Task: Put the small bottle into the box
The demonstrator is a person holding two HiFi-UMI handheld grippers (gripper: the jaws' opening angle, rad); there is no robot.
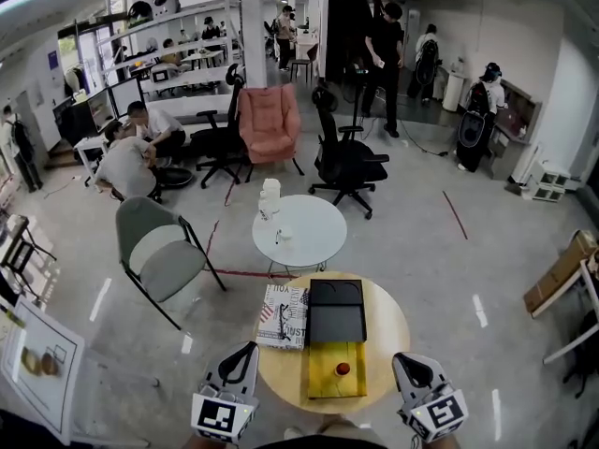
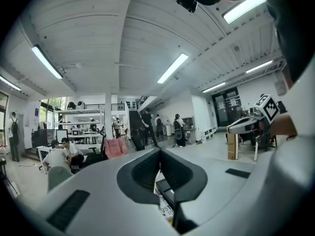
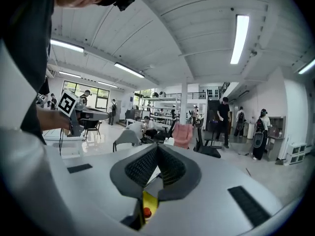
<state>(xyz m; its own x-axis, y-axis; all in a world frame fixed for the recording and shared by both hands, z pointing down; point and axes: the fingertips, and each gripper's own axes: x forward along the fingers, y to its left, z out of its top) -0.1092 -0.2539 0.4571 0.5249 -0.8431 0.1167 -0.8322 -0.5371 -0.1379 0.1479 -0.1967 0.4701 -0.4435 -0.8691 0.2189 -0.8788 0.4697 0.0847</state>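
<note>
Lying ahead of the left gripper (image 1: 247, 350) and right gripper (image 1: 402, 359), both clamped closed on nothing, the round table (image 1: 388, 330) bears the black box (image 1: 337, 311) at its far side. The small bottle (image 1: 343, 369) rests on a yellow board (image 1: 323, 382) nearer, just left of the right gripper.

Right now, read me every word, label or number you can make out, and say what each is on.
"UST": end of a large word on the newsprint-patterned item on the wooden table; its first letters are unclear.
That item's other print: too small to read.
Blue wall sign: too small to read.
Left marker cube and right marker cube: patterns only, no letters.
</note>
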